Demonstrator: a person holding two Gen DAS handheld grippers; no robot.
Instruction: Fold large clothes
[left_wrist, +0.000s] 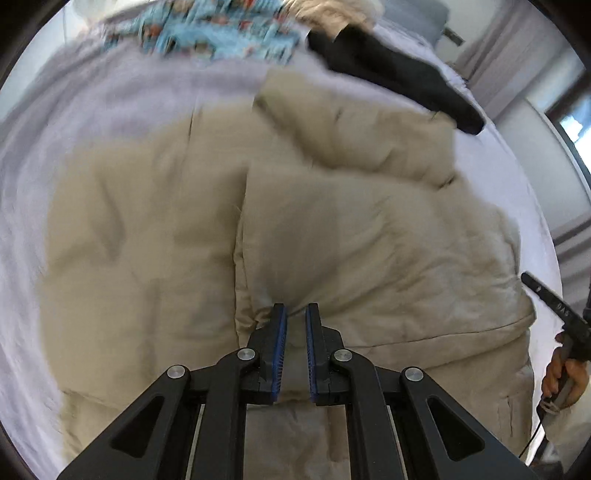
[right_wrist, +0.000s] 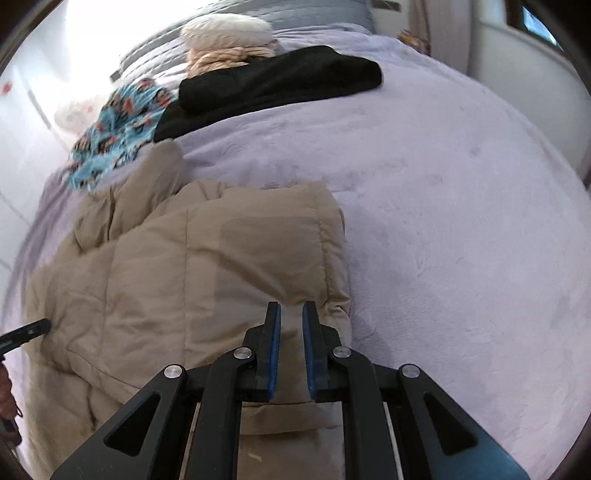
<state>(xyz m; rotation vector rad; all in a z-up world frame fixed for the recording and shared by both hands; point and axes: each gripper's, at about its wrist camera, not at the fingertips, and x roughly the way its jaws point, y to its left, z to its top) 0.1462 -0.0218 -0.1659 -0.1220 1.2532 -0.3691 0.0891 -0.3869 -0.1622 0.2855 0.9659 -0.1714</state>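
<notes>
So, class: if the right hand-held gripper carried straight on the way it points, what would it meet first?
Most likely the beige puffer jacket, near its right edge; the right hand-held gripper points down at it, though depth is unclear.

Left gripper (left_wrist: 296, 314), right gripper (right_wrist: 291, 312): black linkage arms with triangular cut-outs, silver pivot screws, blue ribbed pads inside each finger.

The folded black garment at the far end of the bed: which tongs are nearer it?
Neither clearly. The folded black garment lies far beyond both the left tongs and the right tongs, which hover over the beige puffy coat.
</notes>
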